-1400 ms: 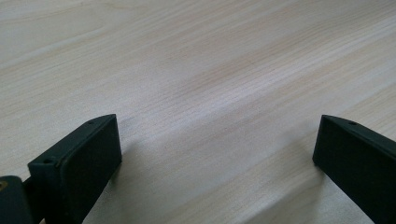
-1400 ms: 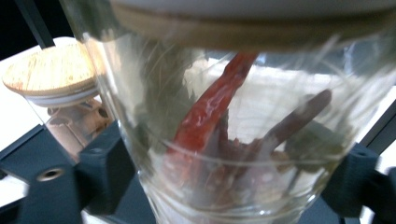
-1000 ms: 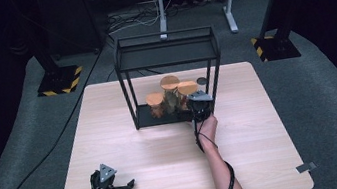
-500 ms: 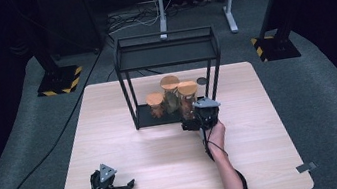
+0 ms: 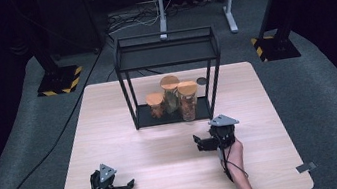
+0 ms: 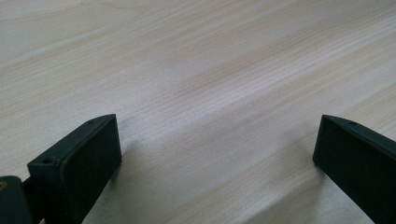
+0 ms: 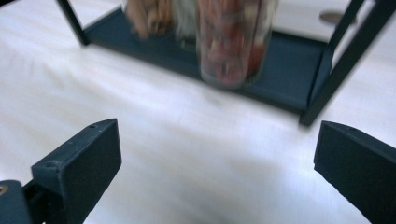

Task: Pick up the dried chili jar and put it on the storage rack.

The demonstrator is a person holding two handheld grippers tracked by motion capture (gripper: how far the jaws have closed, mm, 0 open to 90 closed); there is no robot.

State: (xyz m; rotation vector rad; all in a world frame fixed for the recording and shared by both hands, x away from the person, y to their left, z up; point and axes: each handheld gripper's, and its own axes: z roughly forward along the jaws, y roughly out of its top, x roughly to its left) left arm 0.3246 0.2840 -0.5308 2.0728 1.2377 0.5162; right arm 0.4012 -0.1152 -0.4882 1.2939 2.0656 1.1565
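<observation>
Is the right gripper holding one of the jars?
No, the right gripper is open and empty, short of the nearest jar on the rack.

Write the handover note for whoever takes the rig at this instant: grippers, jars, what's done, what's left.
Left gripper: open, empty, low over the table at its near left corner.
Right gripper: open, empty, over the table just in front of the black rack, jaws toward the jars.
Three cork-lidded jars stand close together on the rack's bottom shelf: short jar left, tall jar behind, red-filled jar nearest the right gripper.
Done: all three jars sit in the rack; neither gripper holds anything.
Left: unclear from here; check before moving a jar.
</observation>
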